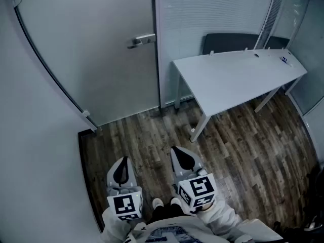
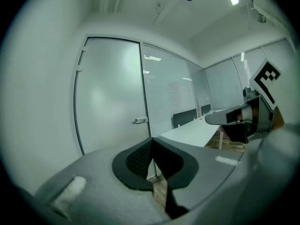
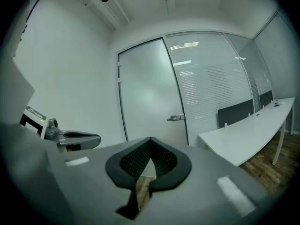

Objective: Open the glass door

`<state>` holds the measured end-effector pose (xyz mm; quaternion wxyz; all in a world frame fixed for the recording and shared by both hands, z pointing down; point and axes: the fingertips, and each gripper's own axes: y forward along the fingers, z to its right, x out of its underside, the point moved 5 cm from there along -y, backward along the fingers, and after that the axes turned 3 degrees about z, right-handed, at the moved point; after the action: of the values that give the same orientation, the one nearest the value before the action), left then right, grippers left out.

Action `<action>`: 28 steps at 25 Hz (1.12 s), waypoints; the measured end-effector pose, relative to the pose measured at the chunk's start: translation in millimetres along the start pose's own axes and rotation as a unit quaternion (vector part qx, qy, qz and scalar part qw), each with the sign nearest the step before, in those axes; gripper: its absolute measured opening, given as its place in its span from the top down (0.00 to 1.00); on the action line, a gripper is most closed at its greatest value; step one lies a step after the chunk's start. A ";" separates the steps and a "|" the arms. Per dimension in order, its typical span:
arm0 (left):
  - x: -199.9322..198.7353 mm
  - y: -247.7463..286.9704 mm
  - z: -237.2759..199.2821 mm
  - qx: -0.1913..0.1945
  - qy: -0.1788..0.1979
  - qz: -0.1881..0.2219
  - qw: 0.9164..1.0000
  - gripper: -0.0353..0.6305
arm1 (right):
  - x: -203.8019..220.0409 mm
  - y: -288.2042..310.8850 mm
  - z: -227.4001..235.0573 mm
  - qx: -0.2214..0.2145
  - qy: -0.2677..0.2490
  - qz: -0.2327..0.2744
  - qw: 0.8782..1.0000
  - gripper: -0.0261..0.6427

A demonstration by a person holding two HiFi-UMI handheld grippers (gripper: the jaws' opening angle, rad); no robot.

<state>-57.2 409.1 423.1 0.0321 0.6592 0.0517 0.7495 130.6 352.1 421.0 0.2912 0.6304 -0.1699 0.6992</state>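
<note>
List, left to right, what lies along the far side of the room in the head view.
white wall → glass door → door handle → glass partition → white table

A white table (image 1: 238, 77) stands on wood floor (image 1: 253, 146) beside a blinded glass wall (image 1: 212, 14).

The glass door (image 1: 91, 49) looks frosted and matt, and its handle (image 1: 140, 40) is metal with a dull shine. The floor (image 1: 243, 135) is dark wood plank with visible grain. The bench (image 1: 238, 77) has a smooth, pale, matt top. The left hand-held gripper (image 1: 120, 170) and right hand-held gripper (image 1: 185, 160) have matt grey plastic shells and black, finely textured pads (image 2: 136, 161).
</note>
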 end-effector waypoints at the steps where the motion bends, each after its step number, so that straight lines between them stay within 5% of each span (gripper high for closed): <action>1: -1.1 -0.6 1.5 -0.002 0.001 0.002 1.000 0.94 | -0.4 -1.4 1.3 -0.001 0.001 -0.001 1.000 0.96; 21: -4.9 -2.6 31.5 -0.023 0.012 -0.003 1.000 0.94 | 3.3 -21.2 41.5 -0.001 0.031 0.005 0.999 0.95; 28: -3.7 43.1 16.0 -0.012 0.014 0.006 1.000 0.94 | -4.3 15.5 58.8 0.013 0.022 0.005 1.000 0.96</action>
<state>-40.0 366.5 426.6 0.0347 0.6487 0.0395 0.7592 167.2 303.7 427.4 0.2835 0.6178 -0.1572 0.7164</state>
